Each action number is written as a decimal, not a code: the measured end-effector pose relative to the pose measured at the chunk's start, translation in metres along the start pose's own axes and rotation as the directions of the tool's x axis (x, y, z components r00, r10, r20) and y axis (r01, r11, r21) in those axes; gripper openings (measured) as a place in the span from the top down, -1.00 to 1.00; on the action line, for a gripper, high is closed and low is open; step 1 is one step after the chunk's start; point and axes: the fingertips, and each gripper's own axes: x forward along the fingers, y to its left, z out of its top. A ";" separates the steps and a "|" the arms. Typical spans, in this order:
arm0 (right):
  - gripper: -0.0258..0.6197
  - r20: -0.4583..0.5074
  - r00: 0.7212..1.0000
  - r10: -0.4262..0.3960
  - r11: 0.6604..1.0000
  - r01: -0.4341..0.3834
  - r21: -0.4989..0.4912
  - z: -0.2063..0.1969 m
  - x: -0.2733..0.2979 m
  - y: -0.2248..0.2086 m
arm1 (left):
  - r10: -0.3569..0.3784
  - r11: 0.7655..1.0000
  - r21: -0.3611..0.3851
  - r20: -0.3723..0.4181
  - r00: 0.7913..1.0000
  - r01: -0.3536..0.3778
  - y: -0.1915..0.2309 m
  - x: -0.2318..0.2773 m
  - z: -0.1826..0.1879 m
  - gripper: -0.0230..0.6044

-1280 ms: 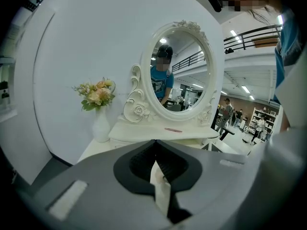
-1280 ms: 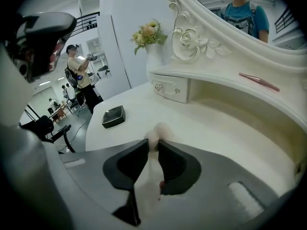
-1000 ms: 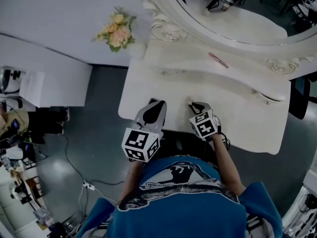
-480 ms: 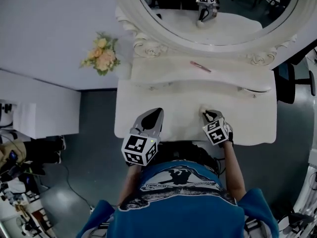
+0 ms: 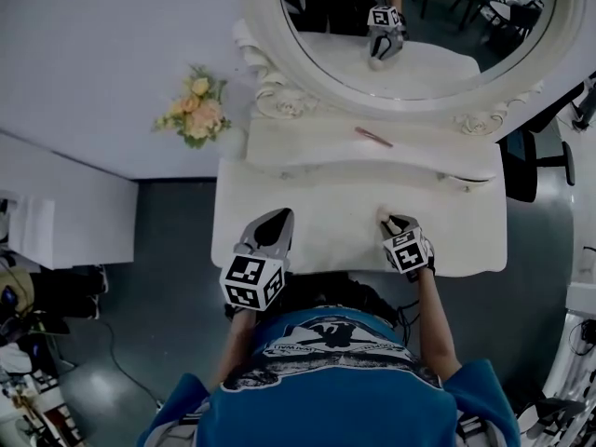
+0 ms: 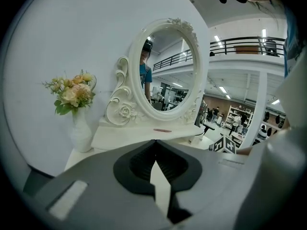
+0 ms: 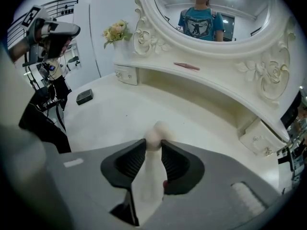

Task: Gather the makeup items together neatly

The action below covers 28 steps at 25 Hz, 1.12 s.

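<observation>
White carved bench on grey floor, one oval mirror along its back edge, one bouquet beyond the back-left corner, left hand-held gripper at the front edge, closed and empty, right hand-held gripper narrow, jaws just opening, pads touching one beige sponge, one dark compact toward the left edge, one pink stick on the back shelf.

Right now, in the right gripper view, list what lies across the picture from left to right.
Left tool → black case → flower bouquet → beige sponge → pink stick on the shelf → small drawer at the right.
</observation>
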 end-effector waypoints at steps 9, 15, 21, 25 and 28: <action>0.49 0.048 0.998 -0.029 0.999 0.029 0.019 0.031 -0.025 -0.003 | 0.024 1.000 -0.019 0.019 1.000 -0.023 0.025 -0.024 -0.002 0.88; 0.49 0.152 0.987 -0.053 0.999 0.051 0.018 0.089 -0.035 -0.022 | 0.002 1.000 -0.021 0.034 0.999 -0.001 0.027 -0.028 0.000 0.88; 0.49 0.203 0.974 -0.100 0.994 0.105 -0.012 0.145 -0.027 -0.054 | -0.065 0.998 0.016 0.037 0.997 0.064 0.011 -0.019 0.004 0.88; 0.53 0.190 0.971 -0.144 0.988 0.153 -0.033 0.170 -0.013 -0.081 | -0.102 0.994 0.041 0.045 0.994 0.100 0.001 -0.014 0.011 0.88; 0.53 0.157 0.974 -0.164 0.985 0.170 -0.022 0.180 0.000 -0.101 | -0.110 0.993 0.046 0.052 0.993 0.108 -0.002 -0.011 0.015 0.88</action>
